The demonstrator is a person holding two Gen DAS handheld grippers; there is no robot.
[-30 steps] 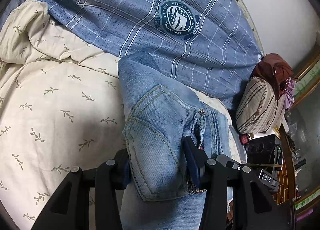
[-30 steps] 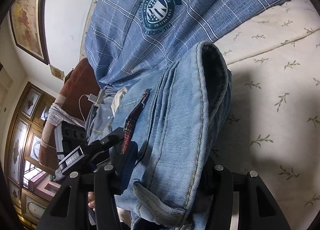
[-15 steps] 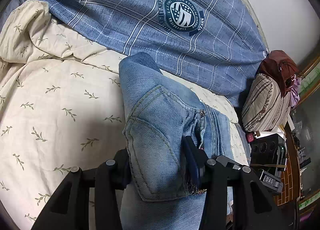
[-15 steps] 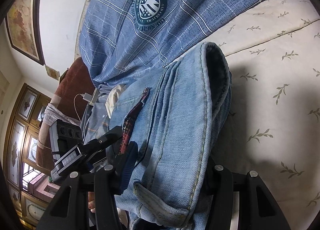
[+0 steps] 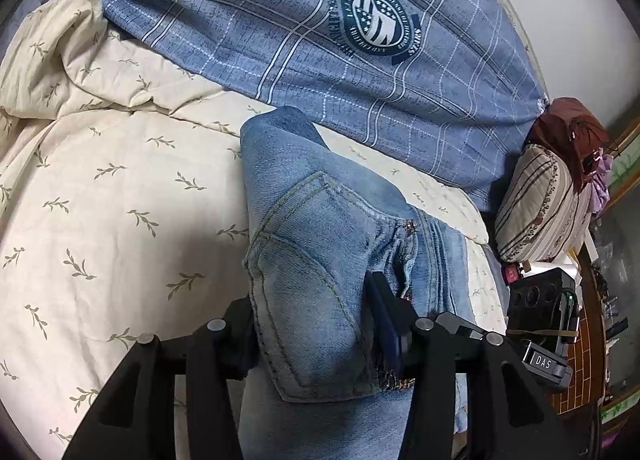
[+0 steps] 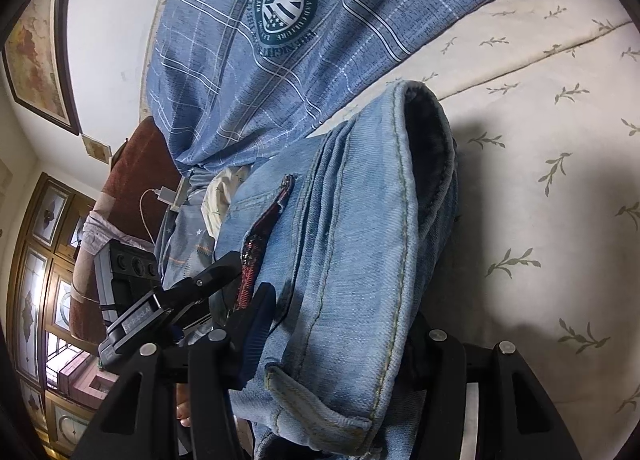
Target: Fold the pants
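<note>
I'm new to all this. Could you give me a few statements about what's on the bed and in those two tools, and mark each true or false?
1. Both tools clamp the same jeans. True: the left tool and the right tool each have denim between their fingers.
2. The jeans are black. False: light blue.
3. The cream sheet has a leaf print. True.
4. The blue checked duvet is plain, with no emblem. False: it has a round crest.

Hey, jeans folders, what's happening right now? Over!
Left tool and right tool both clamped on jeans. Jeans bunched above bed. Nothing blocking.
</note>
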